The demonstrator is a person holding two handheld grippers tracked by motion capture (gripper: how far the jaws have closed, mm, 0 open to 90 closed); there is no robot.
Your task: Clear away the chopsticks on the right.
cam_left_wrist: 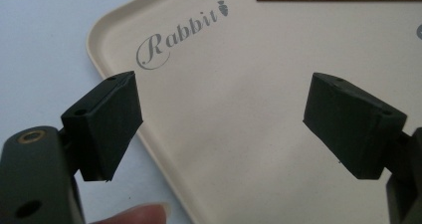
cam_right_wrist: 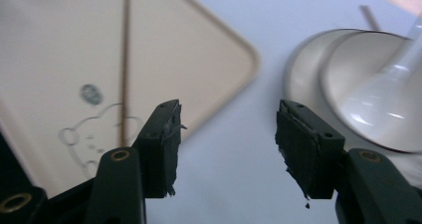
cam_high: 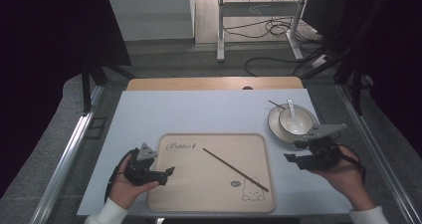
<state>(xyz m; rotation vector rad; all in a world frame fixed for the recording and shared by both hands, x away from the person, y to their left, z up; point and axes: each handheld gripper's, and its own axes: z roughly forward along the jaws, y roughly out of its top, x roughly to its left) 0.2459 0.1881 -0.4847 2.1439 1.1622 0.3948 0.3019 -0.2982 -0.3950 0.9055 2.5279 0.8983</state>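
One chopstick lay slanted on the tray. The right gripper hung just past the tray's right edge, near the bowl, jaws apart and empty. The left gripper sat open over the tray's left edge.

Each hand carries a black tool: the left tool and the right tool both bear a grey three-cornered plate on top and trail a thin black cable. Their jaws are blocky, matt black wedges with small screw holes; brass-coloured screws sit in the arms below. The right pads look frayed, perhaps worn. White sleeve cuffs show at both wrists.
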